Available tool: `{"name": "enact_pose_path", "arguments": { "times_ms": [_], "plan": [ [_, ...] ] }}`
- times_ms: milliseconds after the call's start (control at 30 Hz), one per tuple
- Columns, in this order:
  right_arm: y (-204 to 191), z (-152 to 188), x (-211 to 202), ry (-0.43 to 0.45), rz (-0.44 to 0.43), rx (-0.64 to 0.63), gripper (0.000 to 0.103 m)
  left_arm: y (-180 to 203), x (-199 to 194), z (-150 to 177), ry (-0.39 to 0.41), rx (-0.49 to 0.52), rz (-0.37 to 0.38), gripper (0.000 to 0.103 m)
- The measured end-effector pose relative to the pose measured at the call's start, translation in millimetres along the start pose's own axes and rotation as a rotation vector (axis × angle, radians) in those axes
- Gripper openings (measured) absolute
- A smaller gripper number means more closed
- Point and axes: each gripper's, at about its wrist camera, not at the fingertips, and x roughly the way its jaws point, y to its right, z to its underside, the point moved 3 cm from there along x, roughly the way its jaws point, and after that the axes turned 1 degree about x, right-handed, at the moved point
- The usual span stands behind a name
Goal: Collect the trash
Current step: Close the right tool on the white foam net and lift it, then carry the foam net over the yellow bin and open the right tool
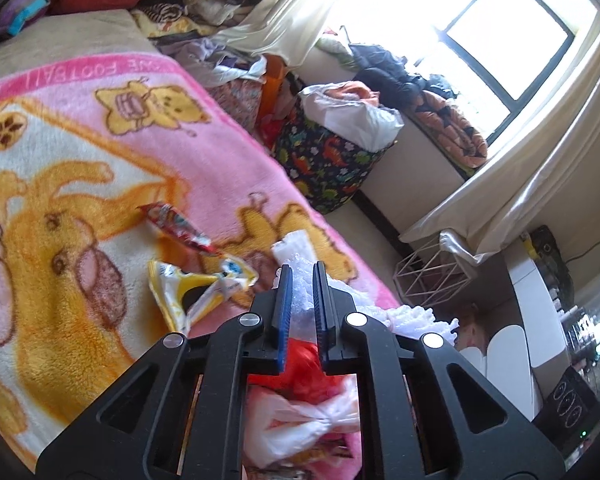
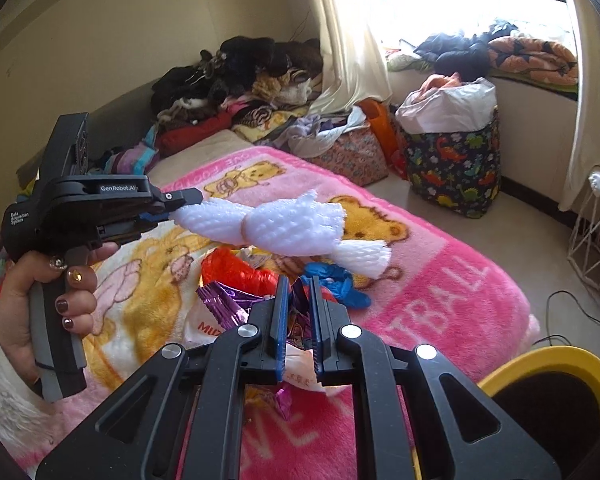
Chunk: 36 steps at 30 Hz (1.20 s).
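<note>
The left gripper [image 2: 188,206] is clamped on the end of a white foam net [image 2: 284,228], and the net hangs out sideways over the pink blanket [image 2: 440,300], clear of it. A hand [image 2: 40,292] with painted nails grips the handle. From the left wrist view the blue pads [image 1: 286,304] stand close together with the white foam [image 1: 300,280] squeezed between them.

The right gripper [image 2: 298,312] has its jaws pinched on a thin piece from the trash heap: purple foil [image 2: 224,300] lies right at the fingers, and a pale wrapper [image 2: 300,364] shows between the pads lower down. Which of the two is truly pinched, I cannot tell.

The heap itself sits on the blanket just ahead of the right gripper: a red bag [image 2: 236,270], a blue glove [image 2: 340,280], and a white bag with red lettering [image 2: 204,326] under the foil.

Over on the left wrist view, two more pieces lie loose on the blanket: a red snack wrapper [image 1: 176,226] and, just beside it, a yellow-and-white wrapper [image 1: 196,288]. Neither gripper touches them.

At the lower right of the right wrist view there is a yellow-rimmed bin [image 2: 556,396], near the bed's edge. A dinosaur-print basket [image 2: 452,168] stands on the floor by the window.
</note>
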Motion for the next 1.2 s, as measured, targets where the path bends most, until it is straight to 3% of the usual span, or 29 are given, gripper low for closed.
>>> {"name": "enact_pose_path", "arguments": {
  "times_ms": [467, 833, 1200],
  "plan": [
    [45, 16, -68, 0.073, 0.118, 0.110, 0.010, 65, -9, 10, 0.020, 0.129, 0.054, 0.006],
    [104, 47, -124, 0.087, 0.270, 0.241, 0.010, 122, 5, 53, -0.033, 0.283, 0.081, 0.006],
    [146, 70, -152, 0.079, 0.392, 0.332, 0.010, 160, 22, 99, -0.108, 0.429, 0.084, 0.006]
  ]
}}
